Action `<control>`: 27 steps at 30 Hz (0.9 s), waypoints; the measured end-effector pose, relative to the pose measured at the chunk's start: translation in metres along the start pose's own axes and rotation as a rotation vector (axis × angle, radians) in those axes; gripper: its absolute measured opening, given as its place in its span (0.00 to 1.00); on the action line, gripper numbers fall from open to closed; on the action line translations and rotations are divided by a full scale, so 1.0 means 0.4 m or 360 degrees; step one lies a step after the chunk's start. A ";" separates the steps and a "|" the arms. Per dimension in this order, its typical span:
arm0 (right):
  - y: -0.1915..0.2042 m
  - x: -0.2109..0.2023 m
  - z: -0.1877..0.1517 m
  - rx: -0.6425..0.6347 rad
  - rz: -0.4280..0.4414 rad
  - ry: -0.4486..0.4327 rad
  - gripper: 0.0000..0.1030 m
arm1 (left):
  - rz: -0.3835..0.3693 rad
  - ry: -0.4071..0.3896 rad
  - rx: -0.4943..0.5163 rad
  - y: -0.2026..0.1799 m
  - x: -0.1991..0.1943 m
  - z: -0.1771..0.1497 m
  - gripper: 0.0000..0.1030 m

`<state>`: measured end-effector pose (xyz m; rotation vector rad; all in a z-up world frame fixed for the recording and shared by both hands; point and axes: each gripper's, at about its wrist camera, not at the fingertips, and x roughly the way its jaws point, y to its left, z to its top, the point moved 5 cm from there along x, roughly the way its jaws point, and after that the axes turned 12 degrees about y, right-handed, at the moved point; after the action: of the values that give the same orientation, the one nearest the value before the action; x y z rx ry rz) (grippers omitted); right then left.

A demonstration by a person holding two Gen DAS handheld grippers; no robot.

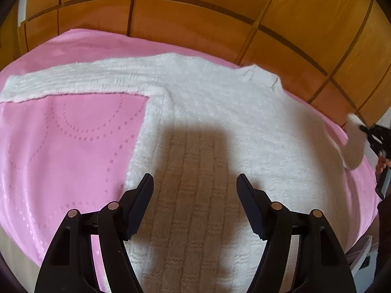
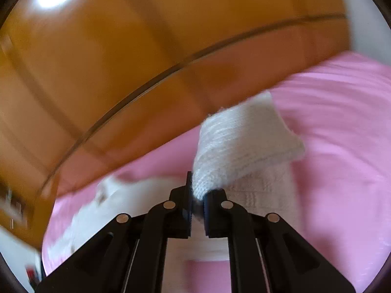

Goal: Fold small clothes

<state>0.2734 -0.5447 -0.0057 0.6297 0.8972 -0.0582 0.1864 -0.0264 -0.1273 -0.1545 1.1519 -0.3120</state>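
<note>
With the white sweater point(image 1: 220, 112) spread flat on the pink blanket point(image 1: 61, 158), the right claw point(image 2: 198, 202), clenched on the lifted sleeve point(image 2: 242, 141), should carry it inward across the body while the released left claw point(image 1: 195, 193) hovers above the hem, ready to pin it.

No readable text, labels, brands or numbers anywhere.

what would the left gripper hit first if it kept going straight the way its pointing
Most likely the white knit sweater. The left gripper is open and aimed down over the sweater's body, which lies spread on the pink blanket. Nothing else shows between the fingers, though how high it hangs is unclear.
</note>
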 end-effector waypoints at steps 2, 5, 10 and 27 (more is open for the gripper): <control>0.136 0.062 -0.036 -0.0162 0.0074 0.0079 0.06 | -0.0014 -0.0004 0.0002 -0.001 -0.003 0.008 0.67; 0.306 0.157 -0.097 -0.0345 0.0139 0.0202 0.06 | -0.0033 0.0003 0.0002 -0.002 -0.004 0.015 0.67; 0.546 0.266 -0.262 -0.0700 0.0184 0.0391 0.20 | -0.0057 -0.0013 0.0005 -0.004 -0.006 0.027 0.67; 0.264 0.078 -0.437 -0.0323 0.0261 0.0367 0.73 | -0.0242 0.0062 0.0012 -0.146 0.067 0.197 0.67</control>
<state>0.2008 -0.3584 -0.0576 0.5241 1.0549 0.2546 0.2589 -0.0936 -0.1027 -0.2309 1.1797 -0.4552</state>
